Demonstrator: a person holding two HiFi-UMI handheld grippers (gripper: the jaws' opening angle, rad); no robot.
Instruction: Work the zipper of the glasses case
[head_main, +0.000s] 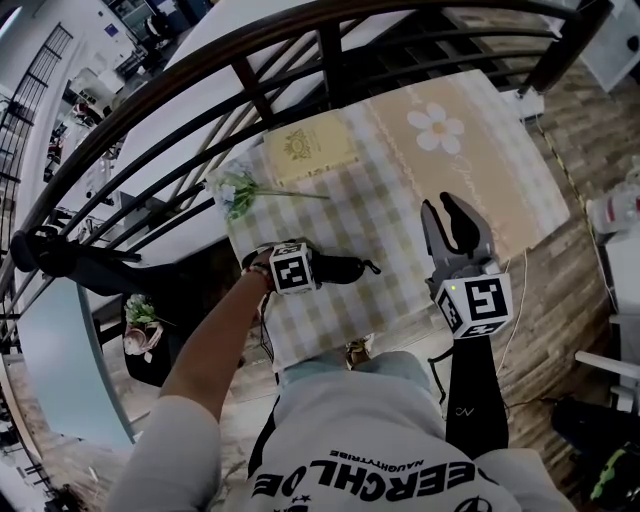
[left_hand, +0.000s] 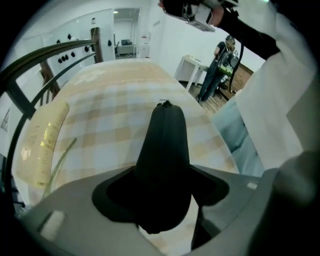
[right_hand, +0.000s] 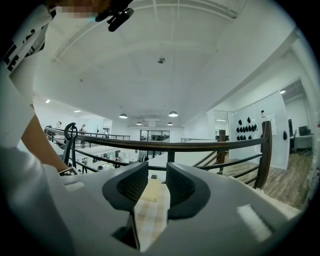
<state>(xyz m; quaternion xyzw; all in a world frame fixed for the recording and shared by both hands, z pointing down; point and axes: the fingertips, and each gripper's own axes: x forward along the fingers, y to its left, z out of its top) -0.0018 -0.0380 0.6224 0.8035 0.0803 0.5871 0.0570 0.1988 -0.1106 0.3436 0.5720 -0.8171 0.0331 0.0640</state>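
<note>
The jaws of the left gripper (left_hand: 162, 197) are clamped on the near end of the black tapered zip-up glasses case (left_hand: 162, 145), their dark pads pressing on either side of it. The case reaches away from the gripper over the beige-and-white checked tablecloth (left_hand: 115, 115), and a small zipper pull (left_hand: 164, 104) sticks out at its far tip. In the head view this left gripper (head_main: 318, 268) sits near the near edge of the table, with the case (head_main: 345, 268) pointing right and the pull (head_main: 372, 267) at its right end. I cannot tell whether the case touches the cloth.

The jaws of the right gripper (right_hand: 152, 182) stand well apart with nothing between them; only the cloth and the far-off pale yellow book with a gold emblem (right_hand: 150, 191) show through the gap. In the head view the right gripper (head_main: 445, 212) is to the right of the case, apart from it, and points toward the far side.

The book (head_main: 308, 150) lies at the far edge of the cloth (head_main: 370, 200), and a green-stemmed artificial flower sprig (head_main: 240, 190) lies just left of it. A dark wooden railing (head_main: 250, 80) curves behind the table.
</note>
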